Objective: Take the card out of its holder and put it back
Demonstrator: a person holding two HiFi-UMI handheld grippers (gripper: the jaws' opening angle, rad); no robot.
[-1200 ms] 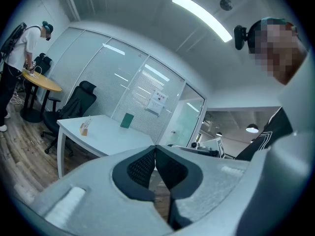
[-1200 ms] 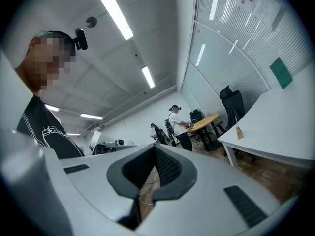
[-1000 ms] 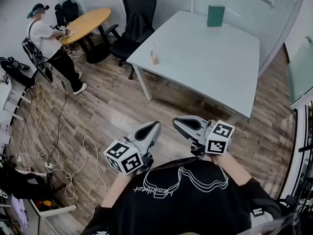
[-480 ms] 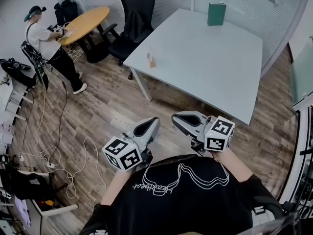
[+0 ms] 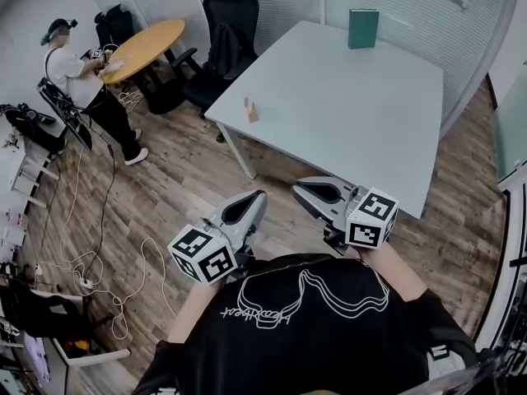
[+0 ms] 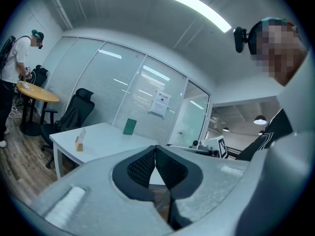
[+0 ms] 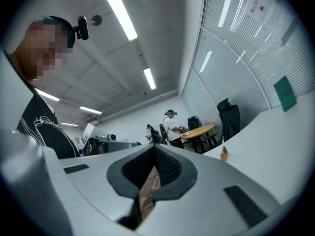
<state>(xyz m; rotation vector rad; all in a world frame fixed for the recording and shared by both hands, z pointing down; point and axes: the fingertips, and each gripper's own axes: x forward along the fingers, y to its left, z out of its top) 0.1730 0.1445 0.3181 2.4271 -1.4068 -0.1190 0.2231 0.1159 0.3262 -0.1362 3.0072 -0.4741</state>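
Both grippers are up in front of the person's chest, over the wood floor (image 5: 189,179) and well short of the tabletop (image 5: 346,105). The left gripper (image 5: 260,195) has its jaws pressed together. In the left gripper view the two dark pads meet in a line with nothing between them. Same deal with the right gripper (image 5: 296,188): jaws pressed together, nothing pinched, just the floor showing through the gap lower down. The two tips point forward and lean in toward each other, close but not touching, and the marker cubes sit back by the person's black T-shirt (image 5: 305,327).

The card (image 6: 82,133) is sitting in its holder (image 5: 250,113), a little wooden block near the left edge of the white tabletop, close to the front corner. It's well apart from both grippers. The card stands up out of the block, tilted a bit. I can't read anything on it from here.

At the far end of the same tabletop there's a green book (image 5: 363,27) standing upright against the glass wall. A black office chair (image 5: 226,31) is parked at the far left side of the table. Further left, another person (image 5: 78,72) in a white shirt stands at a round wooden table (image 5: 144,46), and there's a white cable (image 5: 107,278) looping across the floor.
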